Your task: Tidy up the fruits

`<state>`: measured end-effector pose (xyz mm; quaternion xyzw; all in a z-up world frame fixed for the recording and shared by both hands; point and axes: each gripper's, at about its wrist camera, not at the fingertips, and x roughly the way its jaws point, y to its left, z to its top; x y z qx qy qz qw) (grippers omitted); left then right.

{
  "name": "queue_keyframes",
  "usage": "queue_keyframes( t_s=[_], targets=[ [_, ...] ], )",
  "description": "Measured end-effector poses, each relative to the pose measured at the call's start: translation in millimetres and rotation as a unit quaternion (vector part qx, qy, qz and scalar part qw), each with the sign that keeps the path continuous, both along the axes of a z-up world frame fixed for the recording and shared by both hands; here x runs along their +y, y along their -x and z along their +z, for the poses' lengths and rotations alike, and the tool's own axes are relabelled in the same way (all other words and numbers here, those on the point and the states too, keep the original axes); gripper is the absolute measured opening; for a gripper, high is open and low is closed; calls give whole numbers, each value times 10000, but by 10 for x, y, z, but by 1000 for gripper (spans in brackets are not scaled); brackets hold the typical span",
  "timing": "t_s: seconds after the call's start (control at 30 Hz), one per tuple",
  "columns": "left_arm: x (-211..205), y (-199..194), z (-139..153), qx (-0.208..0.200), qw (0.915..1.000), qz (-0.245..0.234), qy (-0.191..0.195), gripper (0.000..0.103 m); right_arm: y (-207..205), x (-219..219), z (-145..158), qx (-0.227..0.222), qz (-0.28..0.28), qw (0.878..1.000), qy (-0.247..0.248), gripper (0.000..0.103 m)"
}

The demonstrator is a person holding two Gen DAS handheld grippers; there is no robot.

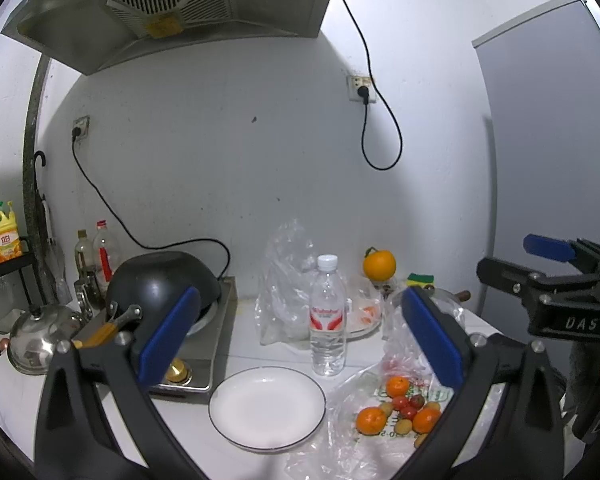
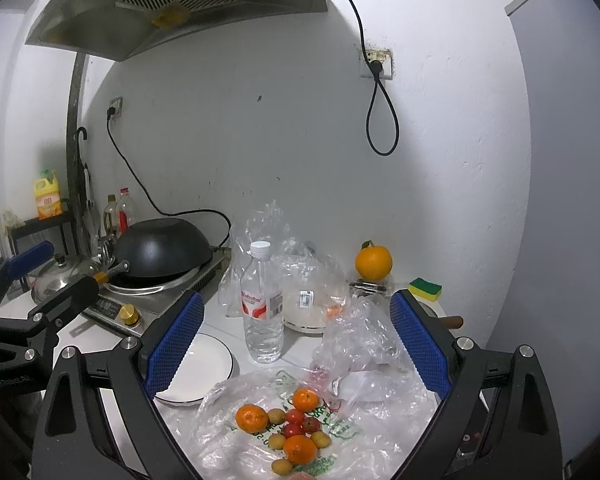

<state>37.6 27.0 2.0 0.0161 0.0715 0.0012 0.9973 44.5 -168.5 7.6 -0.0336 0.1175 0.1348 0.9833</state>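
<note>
A pile of fruit lies on a flat clear plastic bag (image 2: 356,440): three tangerines (image 2: 251,417), small red tomatoes (image 2: 294,416) and small tan fruits (image 2: 276,415). The pile also shows in the left wrist view (image 1: 404,408). An empty white plate (image 1: 266,407) with a dark rim sits left of the bag, also in the right wrist view (image 2: 204,364). A big orange (image 2: 373,261) stands at the back by the wall. My left gripper (image 1: 300,336) is open and empty above the plate and bag. My right gripper (image 2: 296,340) is open and empty above the fruit pile.
A water bottle (image 2: 262,304) stands upright behind the plate. Crumpled clear bags (image 2: 352,336) and a bagged white bowl (image 2: 312,300) lie behind the fruit. A black wok (image 2: 162,248) sits on a stove (image 2: 140,300) at left. A sponge (image 2: 425,289) lies at right.
</note>
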Motion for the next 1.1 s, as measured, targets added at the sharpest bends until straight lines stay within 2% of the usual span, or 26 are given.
queue_keyframes(
  t_s=[1.1],
  targets=[
    [-88,-35,-121,81,9999,-100,-114,102,-22,-11,-67,133,-23,9999,45,96]
  ],
)
